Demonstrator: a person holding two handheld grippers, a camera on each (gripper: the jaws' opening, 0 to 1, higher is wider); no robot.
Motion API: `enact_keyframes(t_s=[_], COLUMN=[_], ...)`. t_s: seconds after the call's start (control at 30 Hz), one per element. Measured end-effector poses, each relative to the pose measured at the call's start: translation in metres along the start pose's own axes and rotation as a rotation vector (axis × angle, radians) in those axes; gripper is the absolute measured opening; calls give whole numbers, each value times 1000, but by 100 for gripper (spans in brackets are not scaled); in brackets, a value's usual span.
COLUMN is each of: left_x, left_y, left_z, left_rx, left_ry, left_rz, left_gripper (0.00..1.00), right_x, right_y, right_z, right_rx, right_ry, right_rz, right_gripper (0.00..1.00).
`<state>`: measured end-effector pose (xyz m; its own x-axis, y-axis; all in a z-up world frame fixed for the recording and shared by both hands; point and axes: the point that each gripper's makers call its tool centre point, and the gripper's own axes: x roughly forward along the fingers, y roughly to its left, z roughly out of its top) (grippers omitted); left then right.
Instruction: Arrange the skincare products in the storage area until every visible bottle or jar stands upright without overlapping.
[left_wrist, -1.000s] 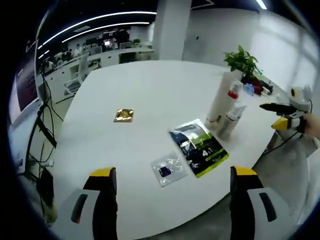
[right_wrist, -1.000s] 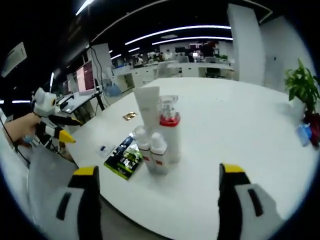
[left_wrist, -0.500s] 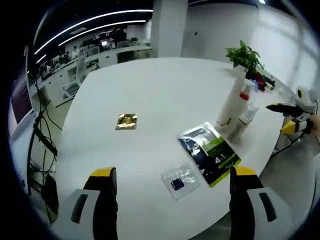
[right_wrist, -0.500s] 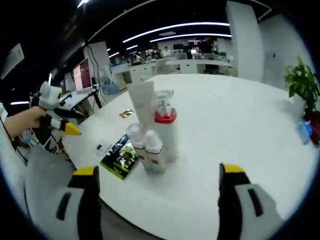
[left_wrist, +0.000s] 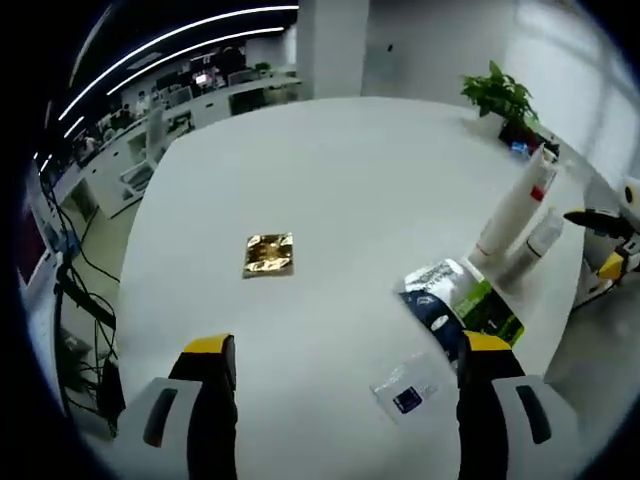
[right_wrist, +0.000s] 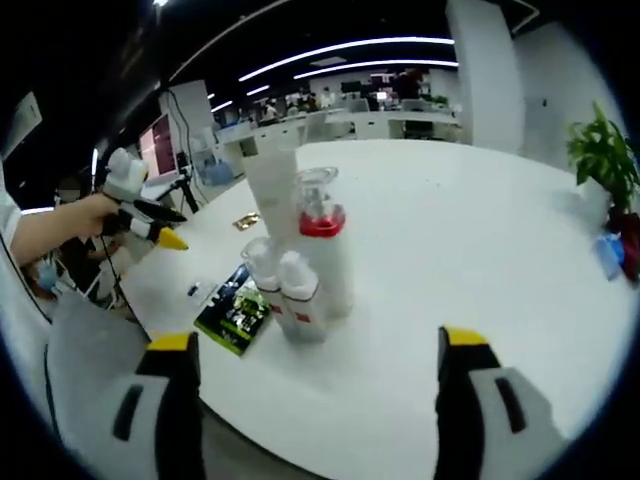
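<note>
Standing upright on table (right_wrist: 480, 230): bottles (right_wrist: 300, 265), long axes vertical; both tools (left_wrist: 340, 375) (right_wrist: 312, 375) agape, empty.

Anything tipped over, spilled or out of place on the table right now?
Nothing tipped or spilled. The tube, pump bottle and two small bottles stand upright, bunched close together. A green leaflet, clear packet and gold sachet lie flat on the table.
</note>
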<state>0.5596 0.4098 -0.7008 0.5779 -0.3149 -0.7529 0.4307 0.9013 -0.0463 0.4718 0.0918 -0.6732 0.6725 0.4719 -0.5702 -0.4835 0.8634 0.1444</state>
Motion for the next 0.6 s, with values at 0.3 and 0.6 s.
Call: enact_keyframes(t_s=[0.3, 0.6], left_x=[33, 59], left_y=[27, 48], left_z=[7, 18], left_rx=[18, 31], left_ry=[53, 91], left_rz=[16, 21], left_gripper=[89, 88], right_x=[4, 8], right_y=[-3, -4], right_z=[-2, -5], right_rx=[18, 31], right_ry=[11, 24], right_rz=[-5, -8], right_gripper=[98, 98])
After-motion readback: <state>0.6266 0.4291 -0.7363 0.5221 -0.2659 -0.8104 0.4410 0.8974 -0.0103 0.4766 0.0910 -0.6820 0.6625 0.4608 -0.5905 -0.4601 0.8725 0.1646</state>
